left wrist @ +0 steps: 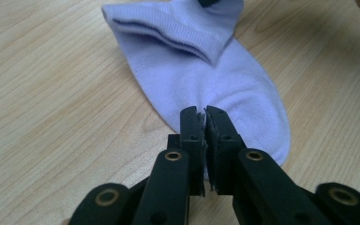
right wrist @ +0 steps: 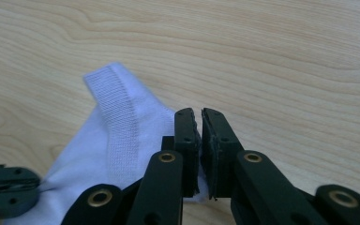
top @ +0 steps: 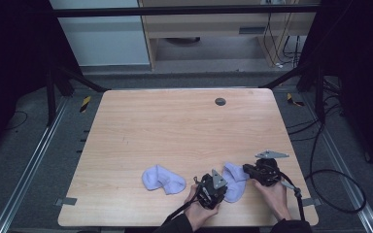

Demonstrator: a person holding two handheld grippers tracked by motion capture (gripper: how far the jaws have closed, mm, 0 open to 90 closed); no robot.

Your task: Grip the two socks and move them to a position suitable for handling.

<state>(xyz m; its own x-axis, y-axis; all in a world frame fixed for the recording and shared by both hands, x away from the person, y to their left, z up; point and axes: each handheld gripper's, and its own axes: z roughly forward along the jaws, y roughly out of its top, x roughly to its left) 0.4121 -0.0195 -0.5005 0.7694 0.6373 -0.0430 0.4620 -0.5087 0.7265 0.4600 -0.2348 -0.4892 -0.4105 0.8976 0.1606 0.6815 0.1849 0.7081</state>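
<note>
- Socks are the work here: one lilac sock lies low and right of centre in the high view, between my two hands, and a second lilac sock sits to its left, apart from it, on the wooden table.
- My left gripper has its jaws pressed together on the near edge of that first sock, in the lower middle of the left gripper view. I see fabric running in between the pads, so I read this as a pinch on the toe end.
- My right gripper is likewise closed; in the right gripper view white-lilac cloth passes under and between the jaws at bottom centre, next to the ribbed cuff. I judge it is pinching the sock near the opening.
- Why both ends: holding toe and cuff at once should let me lift the sock taut and flat rather than bunched.
- The second sock rests untouched, probably waiting as the mate, so I would carry the held one leftward toward it.
- Risk: either grip catches only a thin edge and could slip on lifting.
</note>
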